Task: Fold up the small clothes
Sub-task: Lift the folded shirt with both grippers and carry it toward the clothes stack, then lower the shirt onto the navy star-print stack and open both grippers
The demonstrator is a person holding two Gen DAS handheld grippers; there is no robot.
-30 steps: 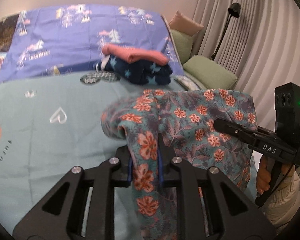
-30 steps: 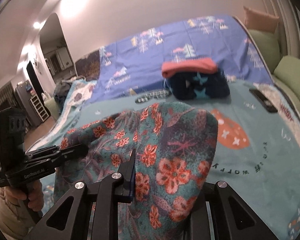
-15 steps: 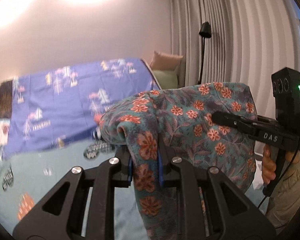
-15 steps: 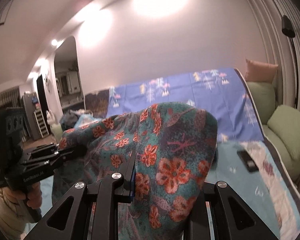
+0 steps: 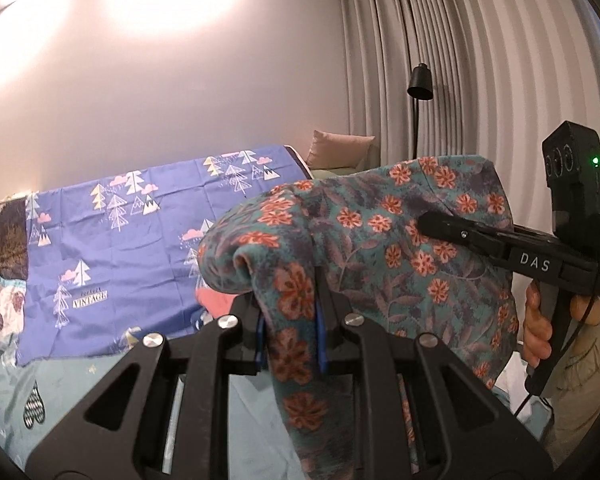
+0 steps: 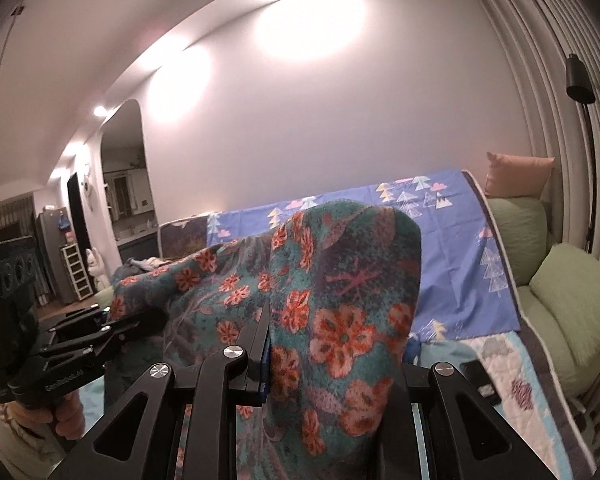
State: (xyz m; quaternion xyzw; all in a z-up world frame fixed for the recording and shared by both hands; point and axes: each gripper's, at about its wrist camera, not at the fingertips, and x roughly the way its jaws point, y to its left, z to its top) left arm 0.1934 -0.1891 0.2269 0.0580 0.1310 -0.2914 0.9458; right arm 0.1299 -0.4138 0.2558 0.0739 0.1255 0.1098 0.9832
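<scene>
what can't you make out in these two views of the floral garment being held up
- Left wrist view: the floral garment covers most of the folded clothes pile and its own lower hem.
- Right wrist view: the cloth hides the right hand-held gripper's right finger.
- Right wrist view: the left hand-held gripper's tips are buried in fabric.
- Garment type: unclear, bunched.

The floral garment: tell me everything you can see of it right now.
The floral garment is a fuzzy, fleece-like teal cloth printed with orange-red flowers and dusky purple leaves. It is held up off the bed, stretched between both grippers: the left gripper has its jaws shut on a bunched edge, the right gripper on another, with cloth draped over that tool. Between them the top edge sags a little, and the rest hangs down in loose folds. Its type and full outline cannot be told.
</scene>
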